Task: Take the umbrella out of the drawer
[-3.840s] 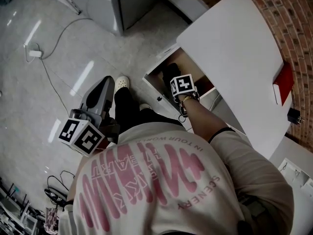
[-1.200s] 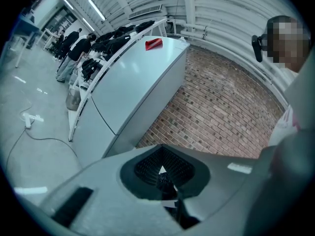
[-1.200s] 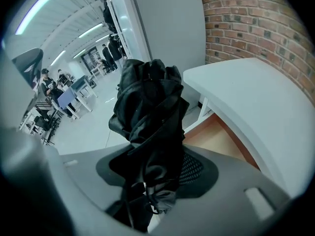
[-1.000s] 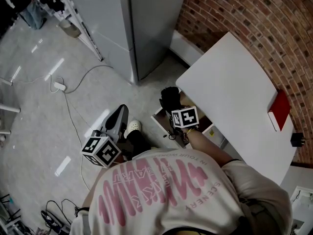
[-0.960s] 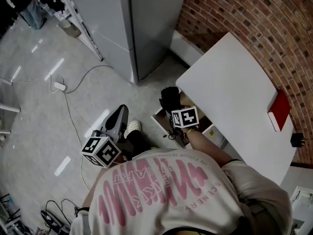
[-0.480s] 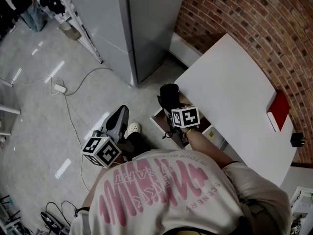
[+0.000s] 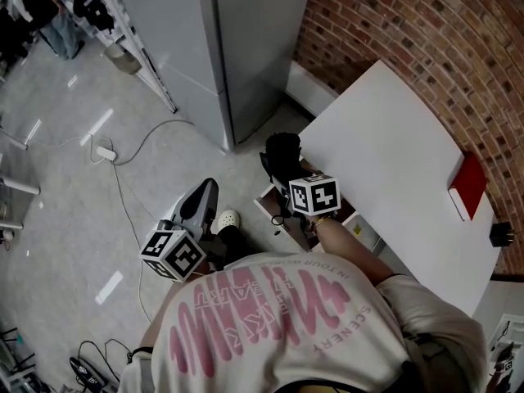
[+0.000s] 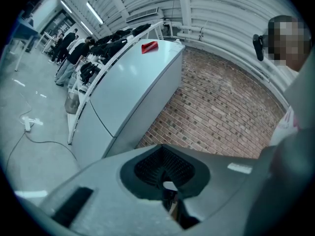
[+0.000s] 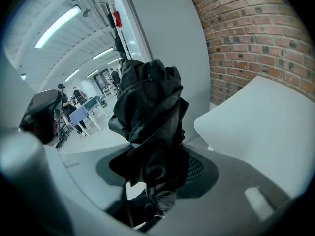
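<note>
A folded black umbrella (image 7: 282, 155) hangs in the air above the open wooden drawer (image 7: 274, 205), just off the white table's (image 7: 393, 154) near corner. My right gripper (image 7: 290, 175) is shut on it, pointing slantwise down. In the right gripper view the umbrella's (image 9: 150, 112) crumpled fabric stands up between the jaws of the right gripper (image 9: 157, 178) and hides their tips. My left gripper (image 7: 196, 205) is held low over the floor at the person's left side, apart from the drawer. In its own view the left gripper (image 8: 167, 198) holds nothing, and its jaws are together.
A tall grey cabinet (image 7: 221, 47) stands beyond the drawer against the brick wall (image 7: 426, 31). A red book (image 7: 469, 185) lies at the table's far edge. A cable with a white plug (image 7: 105, 152) runs across the floor. The person's white shoe (image 7: 227, 219) is next to the drawer.
My right gripper has risen with the umbrella, which now hangs higher above the drawer. The left gripper has stayed where it was.
</note>
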{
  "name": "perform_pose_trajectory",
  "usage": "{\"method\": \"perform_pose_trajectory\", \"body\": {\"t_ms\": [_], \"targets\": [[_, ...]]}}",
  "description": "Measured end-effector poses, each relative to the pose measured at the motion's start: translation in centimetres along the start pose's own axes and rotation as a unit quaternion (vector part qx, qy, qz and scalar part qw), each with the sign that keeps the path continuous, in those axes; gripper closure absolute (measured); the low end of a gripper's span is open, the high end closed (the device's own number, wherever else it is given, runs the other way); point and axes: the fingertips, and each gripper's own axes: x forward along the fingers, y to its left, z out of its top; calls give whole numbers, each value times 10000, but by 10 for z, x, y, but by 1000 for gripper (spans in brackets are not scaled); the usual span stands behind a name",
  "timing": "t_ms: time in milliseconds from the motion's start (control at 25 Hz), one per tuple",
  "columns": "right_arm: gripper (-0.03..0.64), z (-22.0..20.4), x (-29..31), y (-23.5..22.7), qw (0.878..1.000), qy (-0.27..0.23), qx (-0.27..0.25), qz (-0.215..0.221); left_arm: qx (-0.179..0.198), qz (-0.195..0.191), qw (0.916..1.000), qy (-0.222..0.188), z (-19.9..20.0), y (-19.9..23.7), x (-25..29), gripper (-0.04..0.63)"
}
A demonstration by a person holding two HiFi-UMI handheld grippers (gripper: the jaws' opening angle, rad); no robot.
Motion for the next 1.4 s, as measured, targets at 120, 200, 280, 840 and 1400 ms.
{"method": "perform_pose_trajectory", "body": {"t_ms": [120, 200, 280, 840, 1400], "targets": [[376, 8, -6, 5, 9997, -149, 137, 115, 51, 6, 10000, -27, 1, -3, -3, 591], [376, 12, -12, 8, 9992, -230, 265, 187, 78, 18, 10000, -55, 2, -5, -6, 591], [376, 17, -17, 10, 9987, -300, 335, 228, 97, 36, 9999, -80, 3, -6, -9, 591], [376, 58, -56, 34, 9920, -964, 503, 648, 411, 173, 9971, -622, 41, -15, -20, 591], [374, 86, -98, 64, 9831, -1559, 174, 943, 595, 200, 9958, -671, 35, -32, -30, 591]]}}
